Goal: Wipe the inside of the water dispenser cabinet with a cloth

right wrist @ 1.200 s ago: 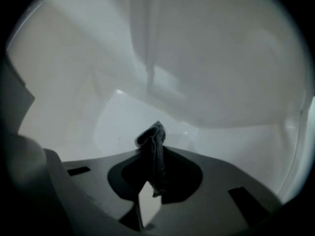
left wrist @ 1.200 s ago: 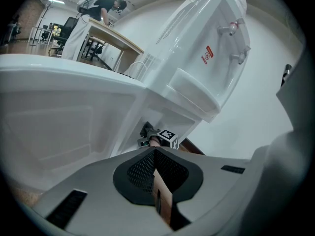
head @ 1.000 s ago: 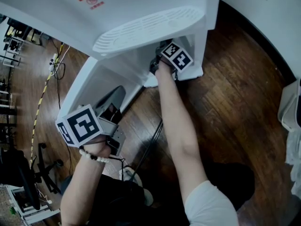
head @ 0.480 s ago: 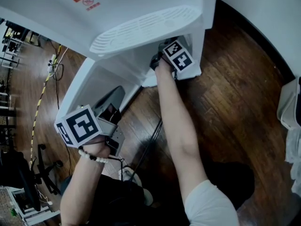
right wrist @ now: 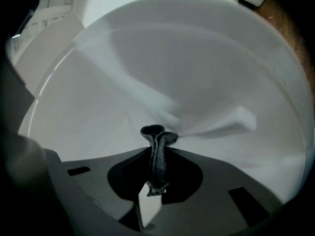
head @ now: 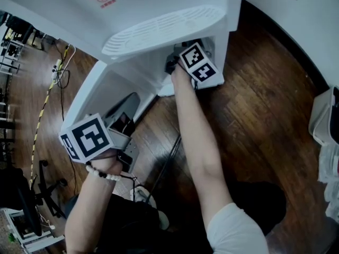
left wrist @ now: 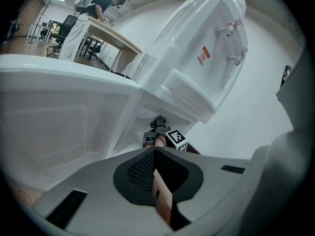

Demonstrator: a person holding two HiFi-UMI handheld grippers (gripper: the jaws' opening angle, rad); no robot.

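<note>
holding my left gripper low beside white cabinet door panel, jaws together, nothing between. farther in, my right gripper clamped tight on dark grey folded cloth, inside lower cabinet of white plastic water dispenser. i judge cloth light, limp, grippy; bunched fold is right hold. long axis runs along jaws, bulged end pointing forward at white cabinet wall; contact unclear.

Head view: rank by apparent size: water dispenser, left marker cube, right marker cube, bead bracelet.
1. water dispenser
2. left marker cube (nearer the camera, so it looks bigger)
3. right marker cube
4. bead bracelet
</note>
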